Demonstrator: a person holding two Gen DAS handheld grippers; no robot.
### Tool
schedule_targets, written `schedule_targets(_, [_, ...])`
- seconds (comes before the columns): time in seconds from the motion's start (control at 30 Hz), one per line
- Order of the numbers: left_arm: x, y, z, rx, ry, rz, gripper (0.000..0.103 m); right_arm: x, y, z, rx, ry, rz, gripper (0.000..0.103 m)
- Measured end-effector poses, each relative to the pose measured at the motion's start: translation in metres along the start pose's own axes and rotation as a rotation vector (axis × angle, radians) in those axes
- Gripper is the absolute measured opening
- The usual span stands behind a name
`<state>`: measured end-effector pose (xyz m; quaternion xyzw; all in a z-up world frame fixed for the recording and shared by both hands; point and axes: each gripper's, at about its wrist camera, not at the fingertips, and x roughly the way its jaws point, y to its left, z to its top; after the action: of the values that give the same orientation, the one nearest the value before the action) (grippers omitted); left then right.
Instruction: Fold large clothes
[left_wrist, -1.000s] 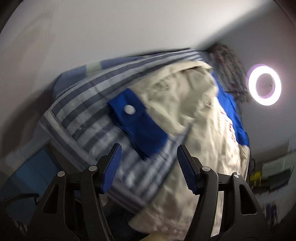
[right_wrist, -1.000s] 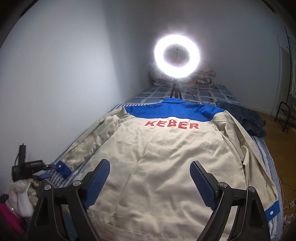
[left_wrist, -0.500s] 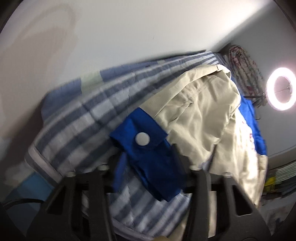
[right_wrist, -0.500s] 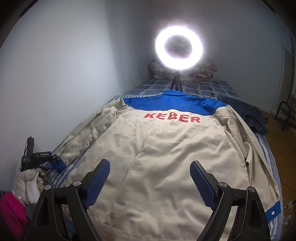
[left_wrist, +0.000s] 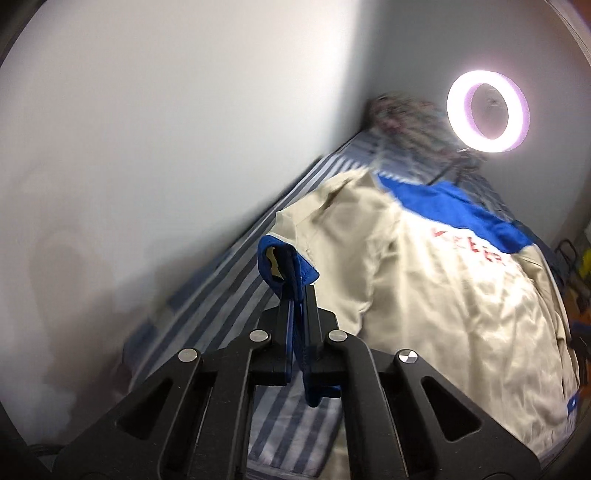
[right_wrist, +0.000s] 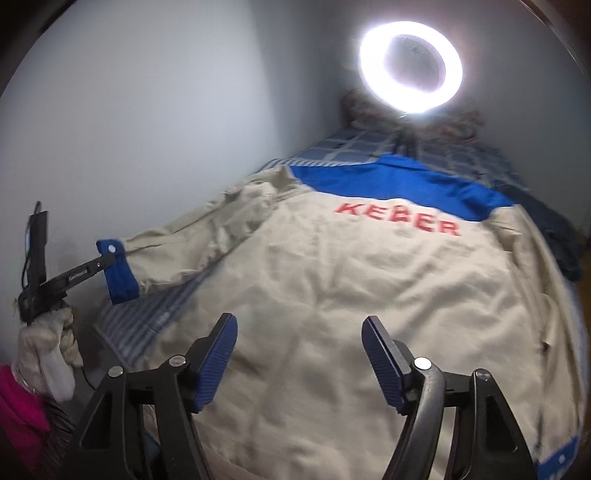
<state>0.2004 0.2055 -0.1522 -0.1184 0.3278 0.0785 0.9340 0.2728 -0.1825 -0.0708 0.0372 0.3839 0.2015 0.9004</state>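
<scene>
A beige work jacket (right_wrist: 332, 295) with a blue yoke and red lettering lies back-up on a striped bed; it also shows in the left wrist view (left_wrist: 424, 295). My left gripper (left_wrist: 295, 295) is shut on the blue cuff (left_wrist: 284, 262) of the left sleeve and holds it raised off the bed. The right wrist view shows that gripper (right_wrist: 107, 258) clamping the cuff (right_wrist: 118, 277) at the left. My right gripper (right_wrist: 299, 347) is open and empty, above the jacket's lower back.
A lit ring light (right_wrist: 412, 68) on a tripod stands at the bed's head, with a patterned pillow (right_wrist: 369, 110) behind it. A dark garment (right_wrist: 554, 236) lies at the right bed edge. A white wall (right_wrist: 147, 110) runs along the left side. The striped sheet (left_wrist: 229, 295) shows under the sleeve.
My left gripper has closed on the blue cuff and lifted it off the sheet. My right gripper has moved forward and lower over the jacket, still open.
</scene>
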Motion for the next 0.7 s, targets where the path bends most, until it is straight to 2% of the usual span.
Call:
schedule_targets(0.17, [-0.018, -0.013, 0.008, 0.066, -0.031, -0.055, 0.001, 0.051, -0.004, 0.054, 0.079, 0.065, 0.174, 0.057])
schedule_targets(0.27, [-0.023, -0.016, 0.008, 0.08, -0.039, -0.068, 0.001, 0.083, 0.004, 0.09, 0.093, 0.091, 0.234, 0.055])
schedule_targets(0.5, [-0.021, -0.025, 0.003, 0.075, -0.026, -0.098, 0.001, 0.176, 0.064, 0.161, 0.088, 0.209, 0.341, 0.055])
schedule_targets(0.7, [-0.018, -0.014, 0.002, 0.062, -0.005, -0.105, 0.001, 0.258, 0.114, 0.183, 0.147, 0.33, 0.368, 0.055])
